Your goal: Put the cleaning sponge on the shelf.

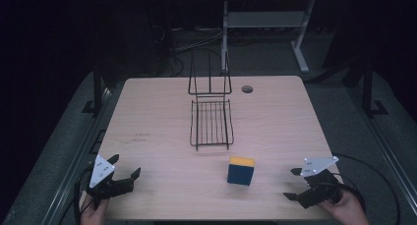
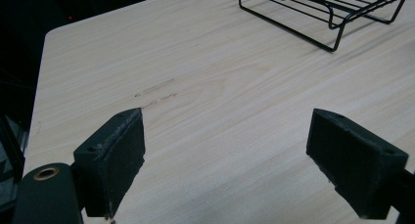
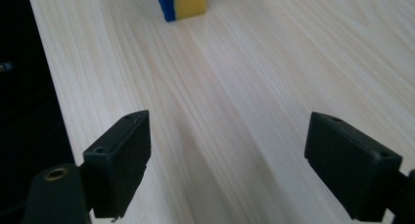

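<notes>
A blue box with a yellow face [image 1: 241,170] stands on the wooden table [image 1: 157,122], toward the front, right of the middle; the right gripper view shows that box [image 3: 182,3] ahead at the top. A black wire rack [image 1: 211,114] sits at the table's middle back, and a corner of the rack [image 2: 323,11] appears in the left gripper view. My left gripper [image 1: 126,168] rests at the front left corner, jaws open and empty. At the front right, my right gripper [image 1: 292,183] is open too, with bare wood between its pads [image 3: 122,160].
A round cable hole [image 1: 247,89] lies in the table near the back edge. A white desk frame [image 1: 265,23] stands on the floor behind the table. Cables trail from both grippers off the front corners. Dark floor surrounds the table.
</notes>
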Demonstrator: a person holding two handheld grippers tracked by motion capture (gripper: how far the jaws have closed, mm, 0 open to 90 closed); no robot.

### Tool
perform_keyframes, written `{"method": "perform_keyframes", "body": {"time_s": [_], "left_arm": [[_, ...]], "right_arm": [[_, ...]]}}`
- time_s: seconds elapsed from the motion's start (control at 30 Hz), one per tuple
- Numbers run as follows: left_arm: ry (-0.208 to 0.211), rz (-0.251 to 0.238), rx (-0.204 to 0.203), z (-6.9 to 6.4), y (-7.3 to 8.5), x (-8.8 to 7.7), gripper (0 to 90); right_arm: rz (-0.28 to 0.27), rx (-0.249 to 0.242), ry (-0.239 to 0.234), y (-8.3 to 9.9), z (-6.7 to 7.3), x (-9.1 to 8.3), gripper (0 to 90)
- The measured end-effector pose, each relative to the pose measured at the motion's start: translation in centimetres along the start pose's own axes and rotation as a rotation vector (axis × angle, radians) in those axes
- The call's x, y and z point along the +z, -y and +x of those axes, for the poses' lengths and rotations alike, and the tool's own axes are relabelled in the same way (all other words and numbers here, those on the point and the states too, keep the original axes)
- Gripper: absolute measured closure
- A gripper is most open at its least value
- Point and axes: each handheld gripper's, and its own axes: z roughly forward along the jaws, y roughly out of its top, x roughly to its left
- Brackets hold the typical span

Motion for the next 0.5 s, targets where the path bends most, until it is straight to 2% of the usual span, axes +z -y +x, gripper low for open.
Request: {"method": "perform_keyframes", "body": {"time_s": [0.5], "left_arm": [[0.001,-0.005,0.004,0.0,-0.1,-0.1,13.9]], "right_arm": [[-0.013,-0.099,-0.059,-4.6,0.8,1.7,17.3]]}}
